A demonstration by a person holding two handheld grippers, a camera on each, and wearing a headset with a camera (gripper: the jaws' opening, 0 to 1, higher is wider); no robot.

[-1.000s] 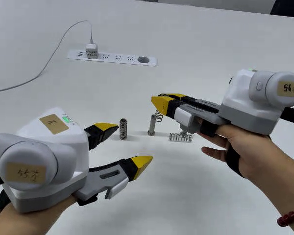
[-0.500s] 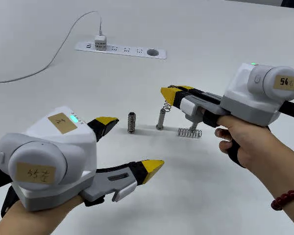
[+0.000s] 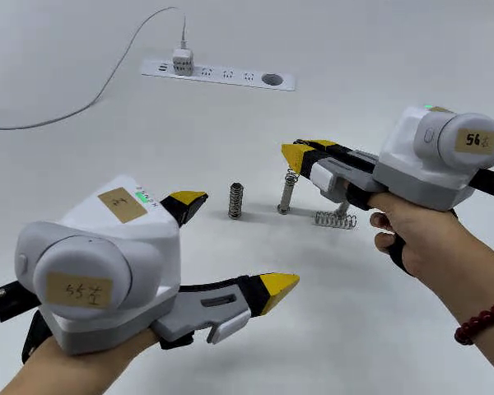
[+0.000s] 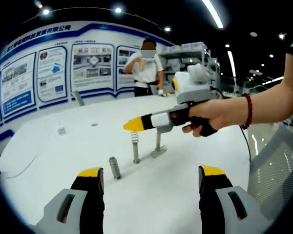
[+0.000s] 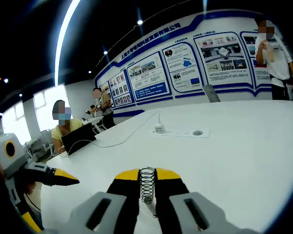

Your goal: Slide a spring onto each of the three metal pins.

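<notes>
Head view: spring held over middle pin
Light and easily squashed, it is pinched by its top coils in the right tongs, just above that pin; left tongs are spread wide, empty.

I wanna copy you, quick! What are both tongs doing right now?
Left tongs: open, holding nothing.
Right tongs: closed on a spring.

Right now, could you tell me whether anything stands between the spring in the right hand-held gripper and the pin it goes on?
Nothing visible does. The right hand-held gripper holds the spring at the top of the bare pin. The sprung pin and the loose spring on the table sit off to either side.
</notes>
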